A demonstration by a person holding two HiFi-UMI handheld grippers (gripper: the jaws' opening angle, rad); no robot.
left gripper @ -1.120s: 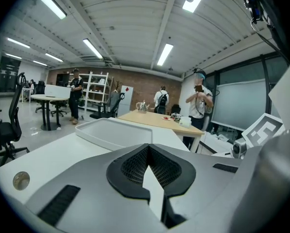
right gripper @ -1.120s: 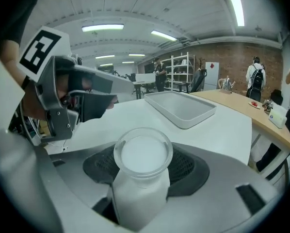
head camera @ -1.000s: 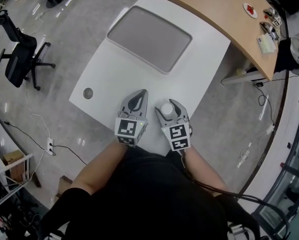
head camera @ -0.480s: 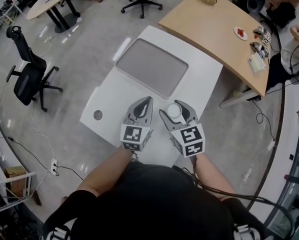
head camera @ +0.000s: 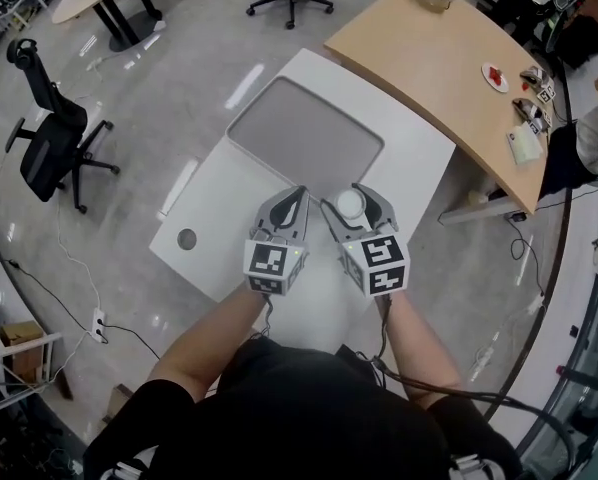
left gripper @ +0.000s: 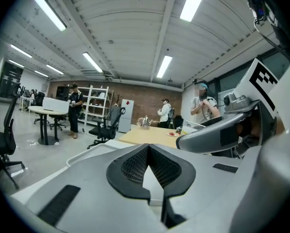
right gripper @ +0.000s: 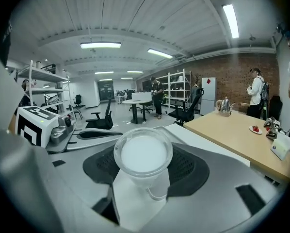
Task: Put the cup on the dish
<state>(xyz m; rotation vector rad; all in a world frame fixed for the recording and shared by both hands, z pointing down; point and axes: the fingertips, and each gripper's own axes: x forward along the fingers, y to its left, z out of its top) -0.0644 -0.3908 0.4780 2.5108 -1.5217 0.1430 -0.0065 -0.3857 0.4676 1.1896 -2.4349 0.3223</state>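
Translucent white cup (right gripper: pixel 143 154) clamped in right hand-held gripper (head camera: pixel 353 206), over worktop (head camera: pixel 219 218), just near of grey dish (head camera: pixel 304 140). Left hand-held gripper (head camera: pixel 299 198): jaws together, empty. Judged mid-carry; next needing farther reach, level lowering, release.

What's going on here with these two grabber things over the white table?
A person holds a claw in each hand over a white table. The right claw is shut on a clear cup. The left claw is shut and empty beside it. The grey tray lies farther along the table with nothing on it; the cup is not yet there.
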